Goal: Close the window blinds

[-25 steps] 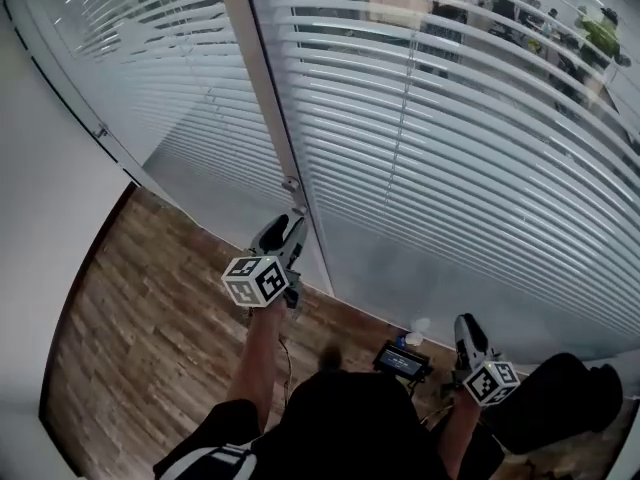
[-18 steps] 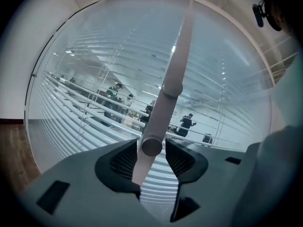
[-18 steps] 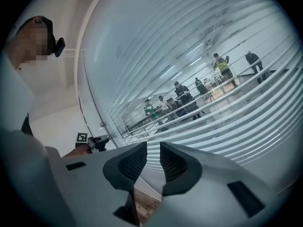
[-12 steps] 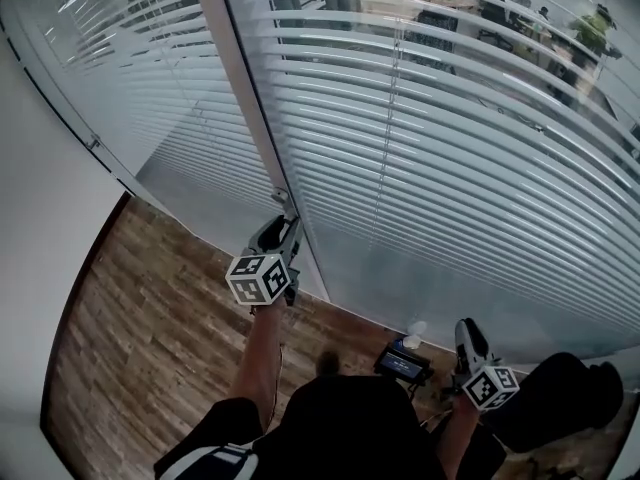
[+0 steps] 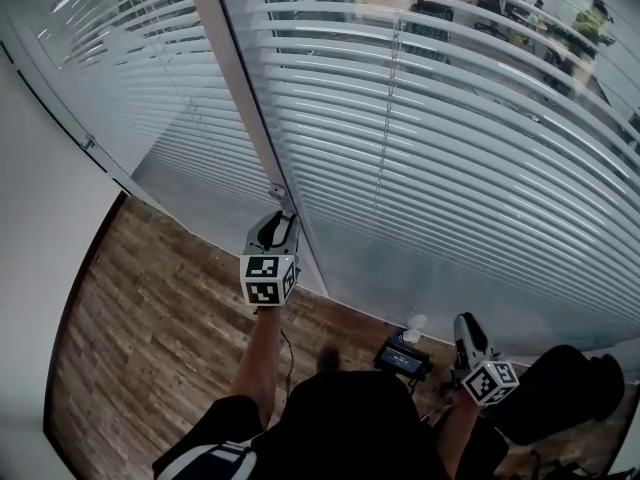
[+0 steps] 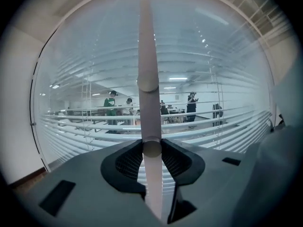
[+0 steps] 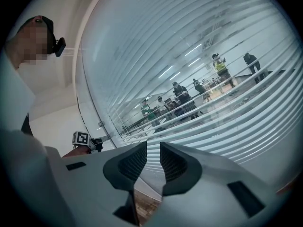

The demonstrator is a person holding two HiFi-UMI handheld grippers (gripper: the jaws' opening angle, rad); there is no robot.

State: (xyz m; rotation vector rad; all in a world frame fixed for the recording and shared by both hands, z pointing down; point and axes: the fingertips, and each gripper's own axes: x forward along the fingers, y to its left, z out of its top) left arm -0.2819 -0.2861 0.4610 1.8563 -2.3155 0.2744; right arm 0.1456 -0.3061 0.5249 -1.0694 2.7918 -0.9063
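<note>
Clamping the blind wand (image 6: 147,56) (its top cut off), the left claw (image 6: 152,149) holds; right claw (image 7: 153,161) slightly parted, empty.

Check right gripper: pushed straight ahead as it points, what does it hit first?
Nothing stands between the open right gripper and the window blinds. It would probably hit those slats first, or glass before them; depth is unclear.

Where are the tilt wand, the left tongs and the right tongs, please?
tilt wand (image 6: 146,56), left gripper view, pale upper shaft.
left tongs (image 6: 152,149), left gripper view, midway between tips.
right tongs (image 7: 152,156), right gripper view, gap between tips.
</note>
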